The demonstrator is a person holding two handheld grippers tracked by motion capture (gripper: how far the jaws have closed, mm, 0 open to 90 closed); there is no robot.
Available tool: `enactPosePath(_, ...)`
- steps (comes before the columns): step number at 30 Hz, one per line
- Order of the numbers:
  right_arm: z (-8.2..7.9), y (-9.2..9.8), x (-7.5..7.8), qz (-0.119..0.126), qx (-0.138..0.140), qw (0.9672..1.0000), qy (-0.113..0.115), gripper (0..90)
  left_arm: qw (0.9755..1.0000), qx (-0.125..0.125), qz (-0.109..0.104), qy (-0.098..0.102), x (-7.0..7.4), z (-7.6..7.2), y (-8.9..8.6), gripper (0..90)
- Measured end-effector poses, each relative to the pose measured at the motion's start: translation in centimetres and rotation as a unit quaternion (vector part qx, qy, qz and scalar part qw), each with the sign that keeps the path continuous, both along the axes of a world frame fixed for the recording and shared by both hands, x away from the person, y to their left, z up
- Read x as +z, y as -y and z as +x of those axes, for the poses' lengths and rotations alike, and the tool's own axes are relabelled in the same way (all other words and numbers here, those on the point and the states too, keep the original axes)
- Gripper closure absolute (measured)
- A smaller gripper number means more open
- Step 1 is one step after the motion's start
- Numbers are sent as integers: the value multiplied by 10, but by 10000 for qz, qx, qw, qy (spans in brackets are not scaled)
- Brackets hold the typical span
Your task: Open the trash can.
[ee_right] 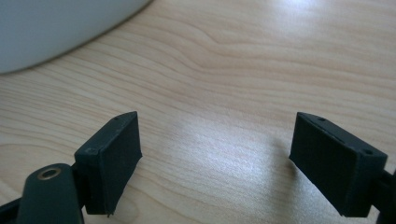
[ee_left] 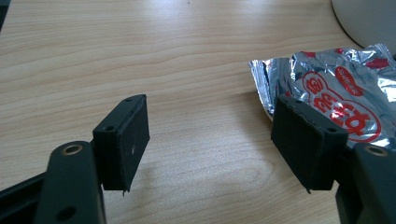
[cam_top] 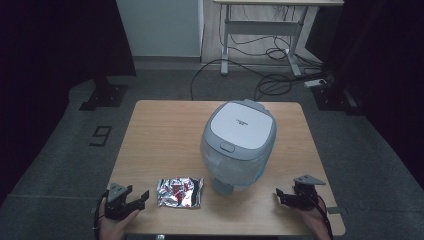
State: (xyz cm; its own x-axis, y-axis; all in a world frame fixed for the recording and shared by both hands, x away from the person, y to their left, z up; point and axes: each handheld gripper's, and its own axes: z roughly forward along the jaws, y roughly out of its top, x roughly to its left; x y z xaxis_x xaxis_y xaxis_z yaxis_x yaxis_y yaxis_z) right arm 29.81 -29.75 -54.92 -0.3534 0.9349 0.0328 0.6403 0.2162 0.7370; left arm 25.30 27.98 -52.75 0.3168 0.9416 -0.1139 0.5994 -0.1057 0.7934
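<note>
The foil packet [ee_left: 336,88] carries red printed characters inside red outlines; they cannot be read. The rice cooker lid [cam_top: 241,122] bears a small dark marking, too small to read.

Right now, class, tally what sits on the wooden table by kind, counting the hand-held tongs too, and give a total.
Lidded white and grey appliance: 1
Silver foil packet with red print: 1
Black tongs, left tongs and right tongs, both open with nothing between them: 2
Total: 4
</note>
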Motion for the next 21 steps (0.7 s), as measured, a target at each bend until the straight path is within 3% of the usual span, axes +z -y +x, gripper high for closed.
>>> enactPosePath(7,-5,4,11,182,161,9994,266,177,10000,-60,27,-35,-1,2,3,291)
enactPosePath(14,-9,8,31,370,307,9977,482,258,9999,-134,8,-6,-2,3,4,289)
enactPosePath(21,-15,5,44,411,667,9943,729,458,9998,-136,-74,-80,-5,5,5,292)
